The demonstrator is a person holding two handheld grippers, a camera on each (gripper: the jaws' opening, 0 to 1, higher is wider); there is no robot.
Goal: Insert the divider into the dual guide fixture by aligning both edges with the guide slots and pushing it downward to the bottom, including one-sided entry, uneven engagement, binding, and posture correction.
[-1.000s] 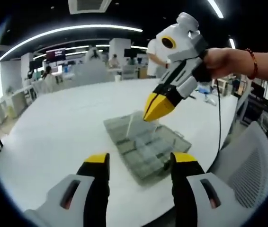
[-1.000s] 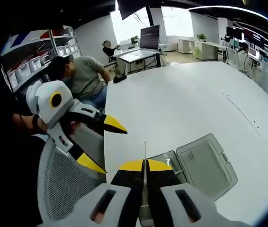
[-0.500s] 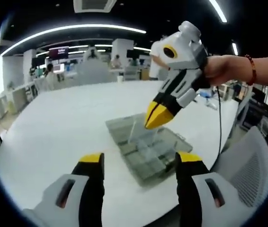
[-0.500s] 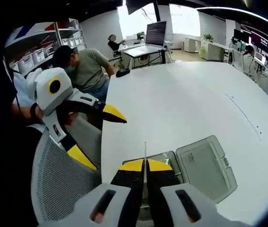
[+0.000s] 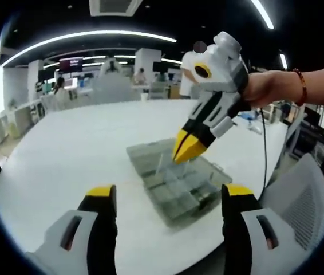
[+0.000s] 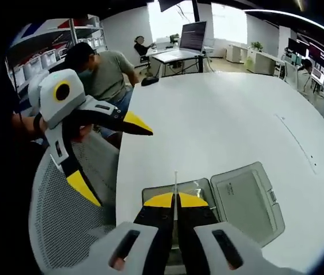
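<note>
Table (image 6: 219, 120) first: a broad white round top with a mesh-backed chair (image 5: 302, 200) pulled up at its near edge, and on it, close to that edge, the clear plastic compartment box (image 5: 173, 180) that serves as the guide fixture, its lid (image 6: 245, 200) folded flat open beside it. Over the box hangs the right hand-held gripper (image 5: 188, 146), its yellow-tipped jaws pinched shut on the divider (image 6: 175, 186), a thin see-through strip that from along the jaws shows as little more than a pale edge-on line standing up between the tips. From the other side the strip's free end seems to hang just over the compartments, though I cannot tell whether it has entered a slot. The left hand-held gripper (image 6: 116, 154) hovers off the table edge with its jaws spread wide and nothing in them. That divider looks featherlight, slick and a bit springy, I'd judge: it should flex or cock sideways if pushed unevenly, and could crack if forced while bound. Holding it along the top edge, near the middle, leaves both side edges free for the guide slots; the empty gripper could steady the box.
</note>
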